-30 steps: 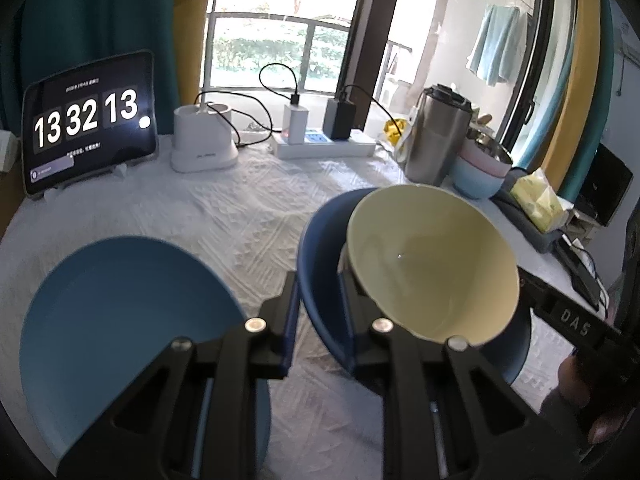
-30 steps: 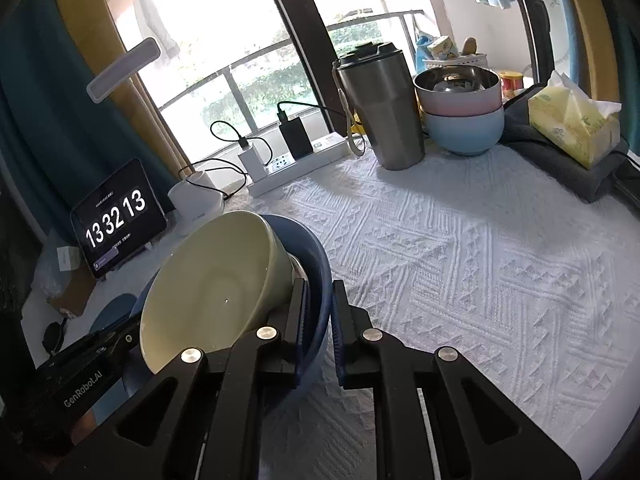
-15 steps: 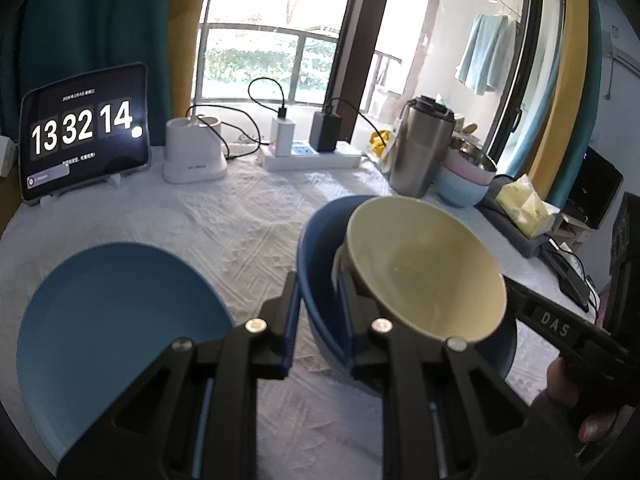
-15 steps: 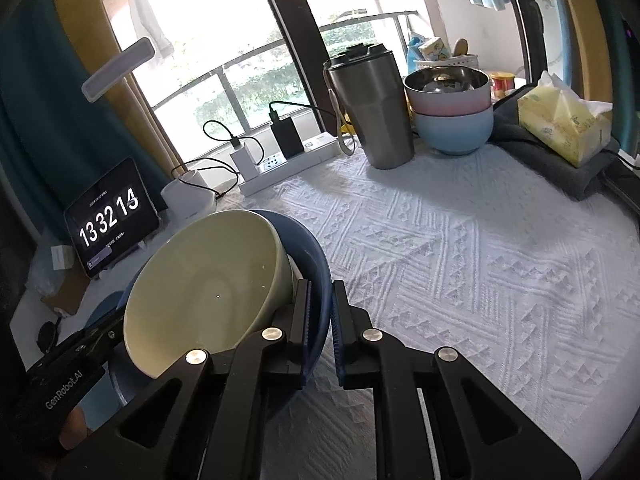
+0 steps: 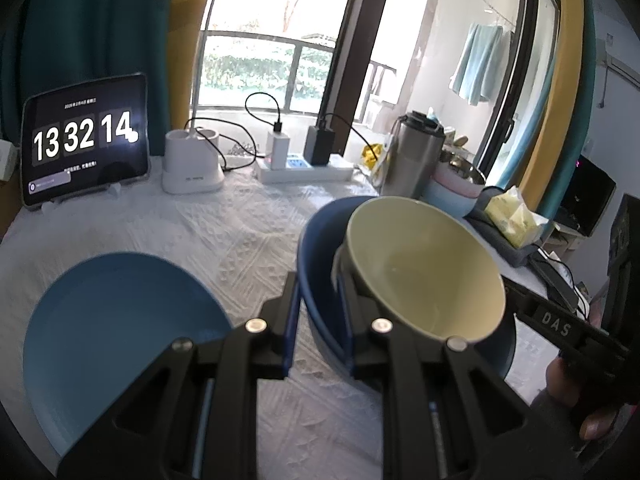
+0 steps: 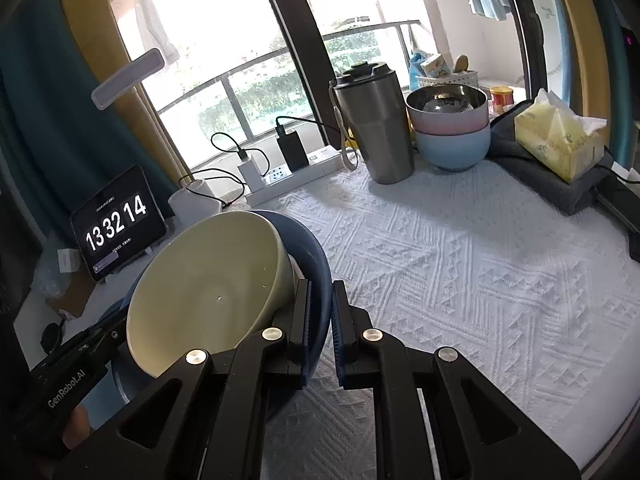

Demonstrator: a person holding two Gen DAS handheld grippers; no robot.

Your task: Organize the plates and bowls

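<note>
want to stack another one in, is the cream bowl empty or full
Empty: the cream bowl shows a bare, clean inside in both views. It sits tilted inside the dark blue bowl.

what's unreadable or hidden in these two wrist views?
- Dark blue bowl: its base and whether it touches the tablecloth, hidden by both claws in both views.
- Cream bowl: its underside, hidden by the blue bowl.
- Blue plate: near edge cut off in the left view by the left claw.
- Tablet: small text under the clock, too small.
- Steel bowl: contents unclear, only reflections.

The clock tablet now reads 13 32 14, up from 13 32 13.
</note>
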